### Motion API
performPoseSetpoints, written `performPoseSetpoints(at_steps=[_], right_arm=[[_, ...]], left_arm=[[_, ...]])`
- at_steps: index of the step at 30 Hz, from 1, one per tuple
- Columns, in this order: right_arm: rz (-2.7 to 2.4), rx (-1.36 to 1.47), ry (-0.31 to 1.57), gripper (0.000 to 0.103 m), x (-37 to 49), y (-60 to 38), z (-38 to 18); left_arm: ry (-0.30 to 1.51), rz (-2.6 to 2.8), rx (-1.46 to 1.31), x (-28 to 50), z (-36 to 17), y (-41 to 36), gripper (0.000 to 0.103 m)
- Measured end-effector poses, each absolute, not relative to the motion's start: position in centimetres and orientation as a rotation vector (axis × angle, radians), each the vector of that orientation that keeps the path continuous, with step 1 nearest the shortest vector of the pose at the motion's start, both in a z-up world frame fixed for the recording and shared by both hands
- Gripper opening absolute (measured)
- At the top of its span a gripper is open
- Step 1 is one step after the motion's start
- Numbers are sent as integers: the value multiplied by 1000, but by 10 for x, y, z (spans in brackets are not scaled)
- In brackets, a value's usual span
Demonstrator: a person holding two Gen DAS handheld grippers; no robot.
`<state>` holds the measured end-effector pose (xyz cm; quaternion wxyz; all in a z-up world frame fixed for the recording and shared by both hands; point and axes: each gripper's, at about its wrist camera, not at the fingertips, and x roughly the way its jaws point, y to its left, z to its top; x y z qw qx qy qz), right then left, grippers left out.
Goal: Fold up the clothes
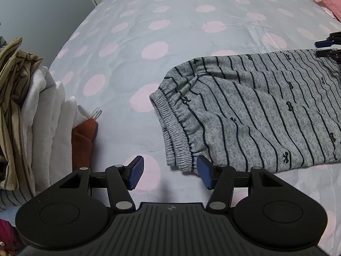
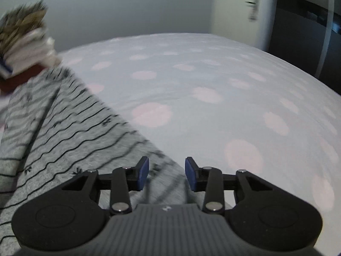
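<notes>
Grey striped trousers [image 1: 255, 111] lie doubled on the spotted bed [image 1: 149, 21], left tongs [image 1: 170, 173] released at their 7 o'clock cuff, right tongs [image 2: 166, 173] released at the far end; stack of folded clothes [image 1: 32, 111] waits at 9 o'clock, further folds apparently remain.

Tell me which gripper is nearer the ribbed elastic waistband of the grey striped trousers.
Left. The left gripper hovers open right at the ribbed waistband. The right gripper is open over the far end of the grey striped trousers, away from the waistband.
</notes>
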<state>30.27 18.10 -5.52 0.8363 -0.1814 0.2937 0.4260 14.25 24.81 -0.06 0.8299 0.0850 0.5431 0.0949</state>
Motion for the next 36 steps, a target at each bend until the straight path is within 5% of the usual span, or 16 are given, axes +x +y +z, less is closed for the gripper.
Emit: performPoseSetpoints(at_steps=[6,8,19,23,26,36], right_arm=[[944,-400,672,33,311,214,-78],[947,-391,671,2,312,216,-82],[797,-424,625,1,320,227,-80],[777,-358,649,11,319,218,-82],[716,-262,644,39,318,186,-72],[230,54,643,48,291,-25,-45]], left_arm=[[1160,213,157,138,-1,260,53],[1166,219,145,136,-2,264,53],[1175,218,116,134,-3,268,53],[1163,212,115,136,0,265,53],[1166,210,123,138,-1,262,53],[1171,230,160,146,-4,251,53]])
